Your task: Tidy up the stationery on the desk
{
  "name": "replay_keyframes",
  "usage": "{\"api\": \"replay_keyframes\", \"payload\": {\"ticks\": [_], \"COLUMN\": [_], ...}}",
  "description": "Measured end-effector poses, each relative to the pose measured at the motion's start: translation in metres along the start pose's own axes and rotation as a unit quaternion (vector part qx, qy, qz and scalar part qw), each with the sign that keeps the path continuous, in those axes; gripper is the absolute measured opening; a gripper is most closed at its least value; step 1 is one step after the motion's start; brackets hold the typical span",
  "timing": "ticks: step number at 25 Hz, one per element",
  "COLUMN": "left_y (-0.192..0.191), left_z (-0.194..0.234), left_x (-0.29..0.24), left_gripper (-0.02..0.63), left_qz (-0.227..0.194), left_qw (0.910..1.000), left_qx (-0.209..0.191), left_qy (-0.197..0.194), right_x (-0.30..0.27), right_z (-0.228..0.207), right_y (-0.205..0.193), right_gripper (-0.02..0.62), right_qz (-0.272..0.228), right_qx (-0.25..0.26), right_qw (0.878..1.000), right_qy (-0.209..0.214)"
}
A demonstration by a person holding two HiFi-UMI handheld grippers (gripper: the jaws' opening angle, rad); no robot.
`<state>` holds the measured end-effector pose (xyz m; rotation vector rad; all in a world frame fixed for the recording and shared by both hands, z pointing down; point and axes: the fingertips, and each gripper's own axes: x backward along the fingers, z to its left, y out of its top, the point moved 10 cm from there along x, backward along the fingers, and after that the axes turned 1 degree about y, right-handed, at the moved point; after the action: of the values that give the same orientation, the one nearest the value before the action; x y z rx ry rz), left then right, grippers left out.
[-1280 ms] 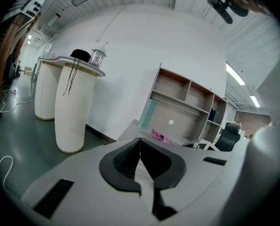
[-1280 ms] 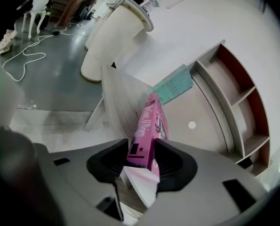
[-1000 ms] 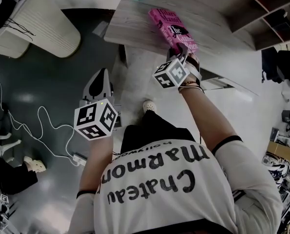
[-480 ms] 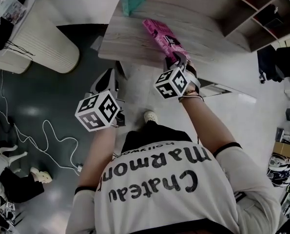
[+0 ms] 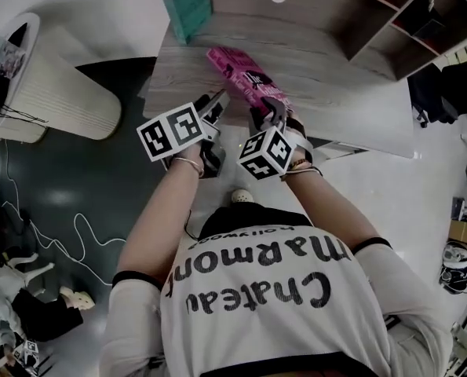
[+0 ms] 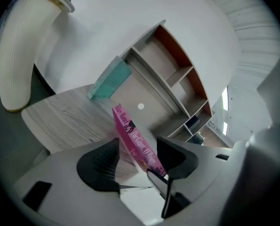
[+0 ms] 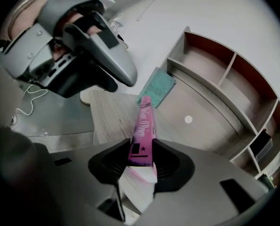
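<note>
One pink book (image 5: 241, 73) sits at the desk (image 5: 335, 77) edge, clamped in my right gripper (image 5: 271, 110). My left gripper (image 5: 217, 104), jaws just opened, straddles it unpressed. I judge stowing remains.

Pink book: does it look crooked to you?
Yes. The pink book isn't lying flat: the right claw pinches it spine-up, and it slants across the desk.
</note>
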<state>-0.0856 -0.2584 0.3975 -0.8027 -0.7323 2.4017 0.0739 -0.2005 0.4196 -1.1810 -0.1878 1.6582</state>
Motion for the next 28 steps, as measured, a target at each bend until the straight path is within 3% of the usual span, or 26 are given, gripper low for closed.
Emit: {"api": "replay_keyframes", "payload": {"ticks": [7,17,22,24,28], "left_y": [0.005,-0.002,-0.003,-0.002,-0.001], "left_z": [0.015,0.017,0.022,0.02,0.018], "left_x": [-0.069,-0.088,-0.093,-0.094,-0.094], "left_gripper": [0.291,0.29,0.287,0.23,0.207], "left_qz": [0.06,0.046,0.039,0.034,0.024], "left_qw": [0.9957,0.9943,0.9935,0.9944,0.9936], "left_qx": [0.07,0.088,0.102,0.095,0.104], "left_qy": [-0.003,0.039,0.03,0.031,0.038], "right_x": [-0.005,-0.006,-0.007,-0.007,-0.01], "right_z": [0.0,0.002,0.002,0.004,0.005], "right_y": [-0.012,-0.02,-0.021,-0.022,-0.022], "right_gripper": [0.155,0.155,0.156,0.156,0.159], "right_qz": [-0.017,-0.031,-0.036,-0.038,-0.042], "right_qx": [0.027,0.052,0.063,0.066,0.064], "right_qw": [0.999,0.998,0.997,0.997,0.997], "right_qy": [0.005,0.01,0.01,0.009,0.004]}}
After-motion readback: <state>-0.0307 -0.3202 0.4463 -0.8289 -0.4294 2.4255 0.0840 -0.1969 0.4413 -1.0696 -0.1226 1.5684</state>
